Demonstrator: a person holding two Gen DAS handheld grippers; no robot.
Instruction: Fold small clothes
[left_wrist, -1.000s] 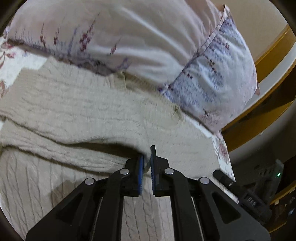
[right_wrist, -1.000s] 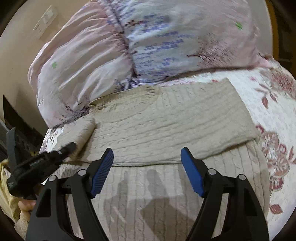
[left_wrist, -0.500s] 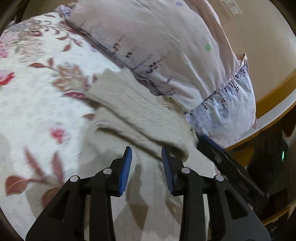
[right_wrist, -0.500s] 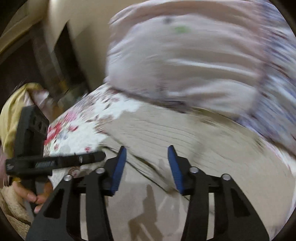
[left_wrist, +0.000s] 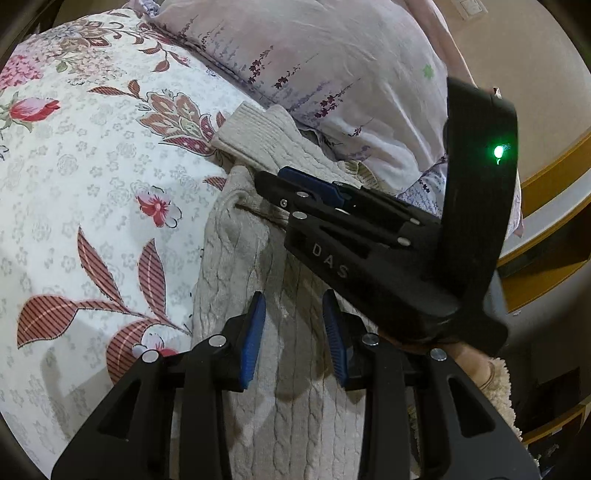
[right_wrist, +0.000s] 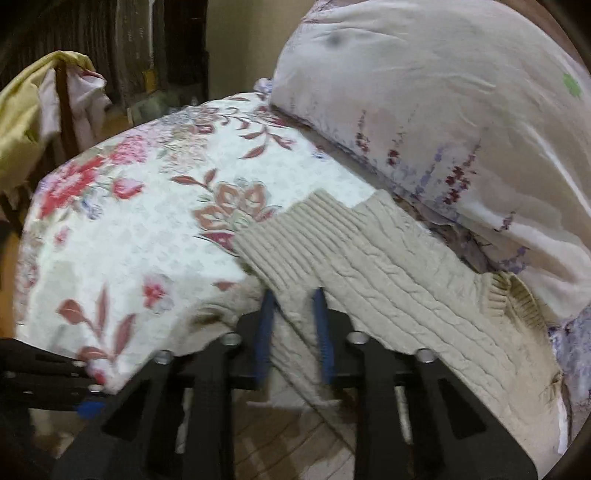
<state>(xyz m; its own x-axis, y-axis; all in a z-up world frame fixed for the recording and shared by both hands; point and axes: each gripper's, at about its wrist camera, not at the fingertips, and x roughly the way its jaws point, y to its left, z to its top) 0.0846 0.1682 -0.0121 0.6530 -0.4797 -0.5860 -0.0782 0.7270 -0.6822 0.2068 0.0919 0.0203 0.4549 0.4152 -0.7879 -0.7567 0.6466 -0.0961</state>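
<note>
A: Our beige cable-knit sweater (right_wrist: 388, 280) lies on the floral quilt (right_wrist: 155, 221), against the pillow (right_wrist: 443, 110). Our right gripper (right_wrist: 291, 314) is closing on its folded edge.

B: Our left gripper (left_wrist: 293, 332) hovers part-open, empty. A shallow bite could slip and undo the fold.

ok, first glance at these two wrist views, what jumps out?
The beige cable-knit sweater, lying partly folded on the floral bedspread by the big pillow. In the left wrist view the right gripper cuts across the frame with a green light on its body; its jaws are closing on a sweater fold. The left gripper hovers open over the knit.
</note>
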